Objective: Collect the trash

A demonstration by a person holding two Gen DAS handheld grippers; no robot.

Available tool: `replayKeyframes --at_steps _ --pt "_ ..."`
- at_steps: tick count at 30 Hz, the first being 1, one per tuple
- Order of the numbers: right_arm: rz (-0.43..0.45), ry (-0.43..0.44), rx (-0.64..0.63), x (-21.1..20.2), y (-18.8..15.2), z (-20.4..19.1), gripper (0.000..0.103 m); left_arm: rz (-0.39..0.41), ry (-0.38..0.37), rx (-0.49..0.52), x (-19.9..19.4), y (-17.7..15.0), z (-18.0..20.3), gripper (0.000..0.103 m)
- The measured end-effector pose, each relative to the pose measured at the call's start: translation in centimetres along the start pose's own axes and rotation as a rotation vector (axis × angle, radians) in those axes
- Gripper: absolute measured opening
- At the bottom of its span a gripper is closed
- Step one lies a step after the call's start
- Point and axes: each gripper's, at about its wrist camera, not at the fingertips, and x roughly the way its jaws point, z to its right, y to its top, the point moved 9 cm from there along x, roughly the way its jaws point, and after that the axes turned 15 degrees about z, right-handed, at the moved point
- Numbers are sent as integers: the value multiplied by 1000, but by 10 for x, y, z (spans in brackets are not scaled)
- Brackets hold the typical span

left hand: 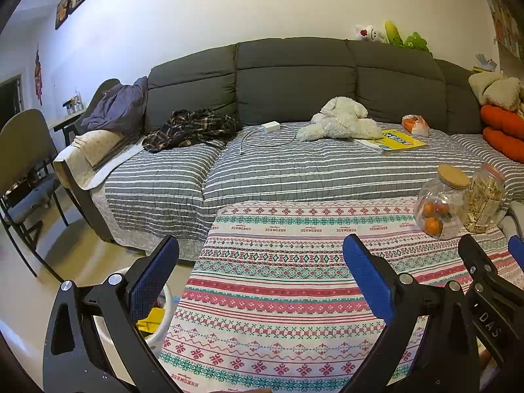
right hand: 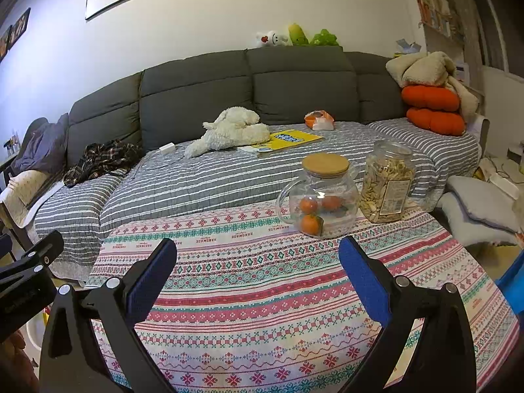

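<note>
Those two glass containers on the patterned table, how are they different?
The glass pitcher is round-bellied with a handle and a flat wooden lid; the glass jar is taller and straighter, without a handle. The glass pitcher holds a few small oranges and is mostly empty; the glass jar is packed with pale snack pieces and carries a label. Both are clear and stand upright, side by side.

The patterned red, teal and white tablecloth (right hand: 262, 294) carries the word "HANDMADE", printed upside down and repeated along pale bands; it is readable just ahead of the right tongs' tips and again at the bottom edge in the left wrist view. White letters "DAS" stand on the black arm of the other tongs (left hand: 491, 324), right of the left tongs. The paper label on the clear snack jar (right hand: 388, 180) and the yellow book (right hand: 291, 139) beyond it have print that is too small to read.
</note>
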Motion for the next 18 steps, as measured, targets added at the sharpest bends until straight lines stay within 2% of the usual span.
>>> replayKeyframes --at_steps 18 --pt "-11 -9 1 2 -3 3 96 27 -41 26 -2 -1 9 91"
